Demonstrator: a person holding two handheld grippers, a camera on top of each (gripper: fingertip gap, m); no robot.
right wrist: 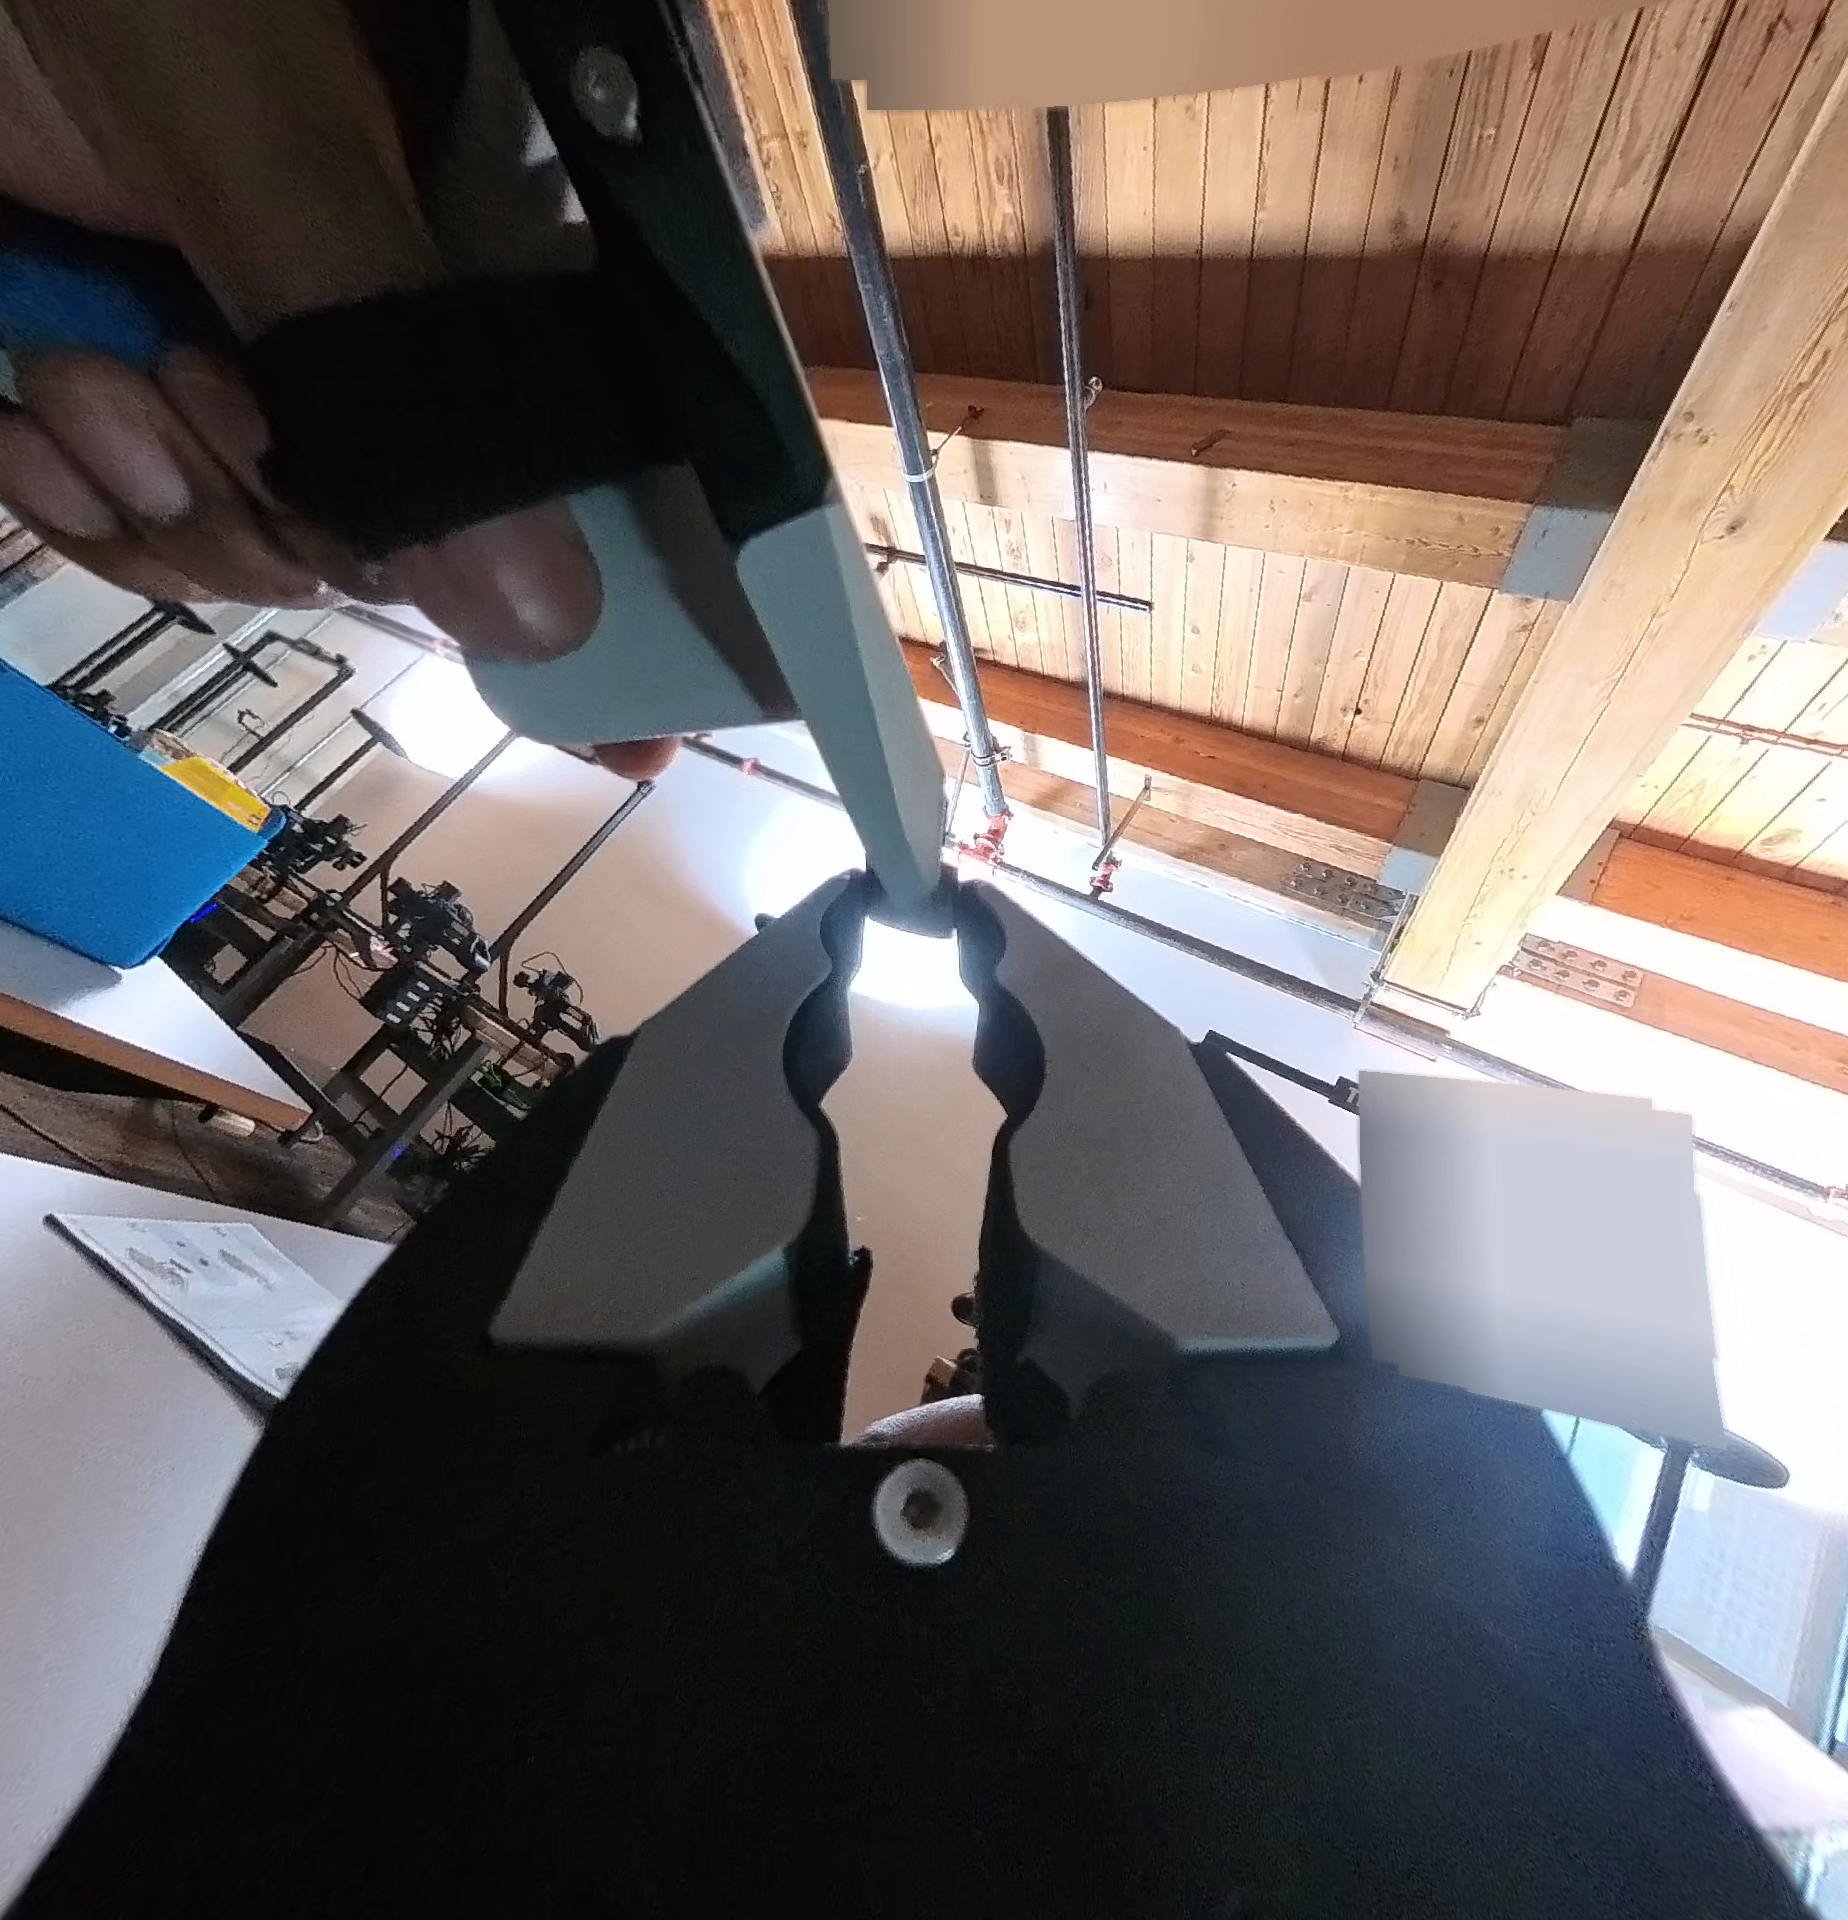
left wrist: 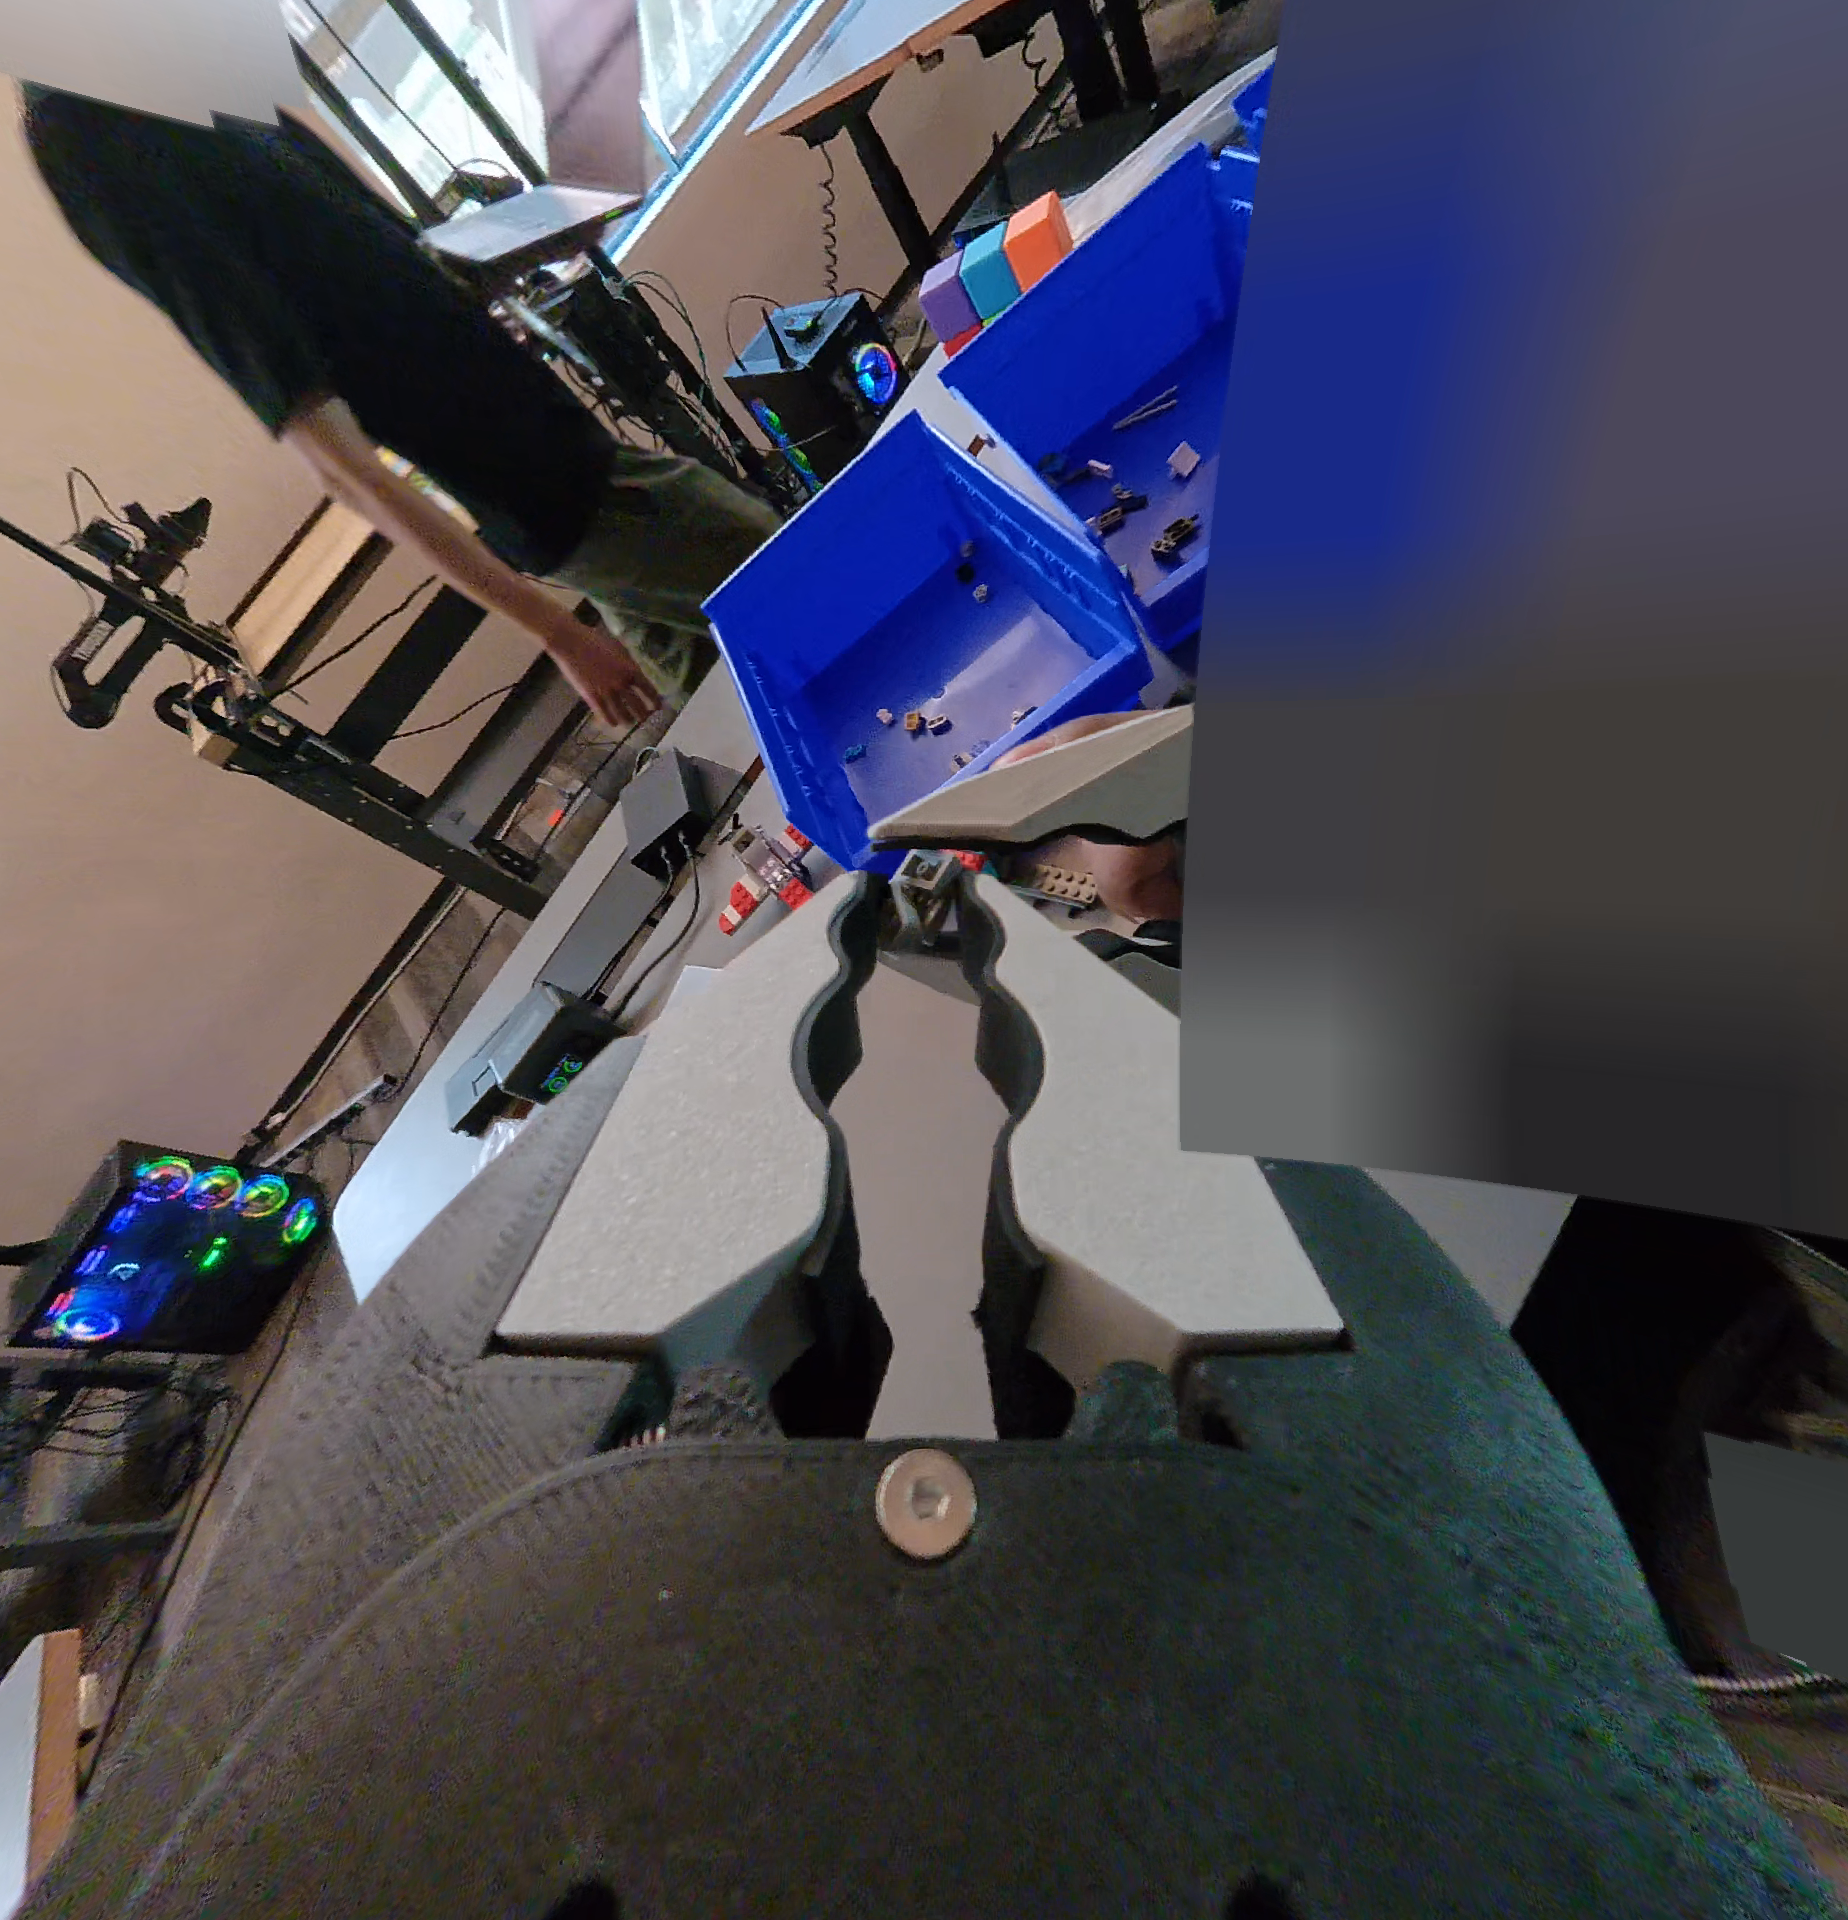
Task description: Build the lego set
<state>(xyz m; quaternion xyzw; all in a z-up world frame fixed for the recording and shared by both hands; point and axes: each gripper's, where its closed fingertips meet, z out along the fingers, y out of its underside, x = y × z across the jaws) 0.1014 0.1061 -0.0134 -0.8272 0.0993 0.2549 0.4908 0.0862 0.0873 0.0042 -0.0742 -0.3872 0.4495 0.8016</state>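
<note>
Room: workshop with a white table point(left wrist: 463, 1164); a lit PC point(left wrist: 172, 1247) stood on the floor at far left, and a person point(left wrist: 380, 343) in a dark top stood beyond it.
Loose bricks: a red-and-white cluster point(left wrist: 764, 883) lay on the table just left of the bins.
Bins: blue bins point(left wrist: 899, 644) sat side by side, with only a few small pieces scattered on their floors; coloured blocks point(left wrist: 993, 270) stood behind them.
Left gripper: the left gripper point(left wrist: 920, 904) was nearly closed, its two pads pinching a small grey brick point(left wrist: 925, 883) right at the tips, lifted clear of the table in front of the nearest bin.
Brick: it looked light, stiff and smooth-sided, likely to twist or pop out of a tip pinch. Flat opposite faces looked the safest place to hold it.
Right gripper: the right gripper point(right wrist: 907, 914) pointed up toward the wooden ceiling point(right wrist: 1315, 260). Its tips stood a little apart on either side of the end of the left finger point(right wrist: 878, 748). I could not tell whether they pressed on anything.
Hand: a hand point(right wrist: 172, 468) gripped the left tool at upper left.
Booklet: an open booklet point(right wrist: 213, 1288) lay on the table, lower left in that view.
</note>
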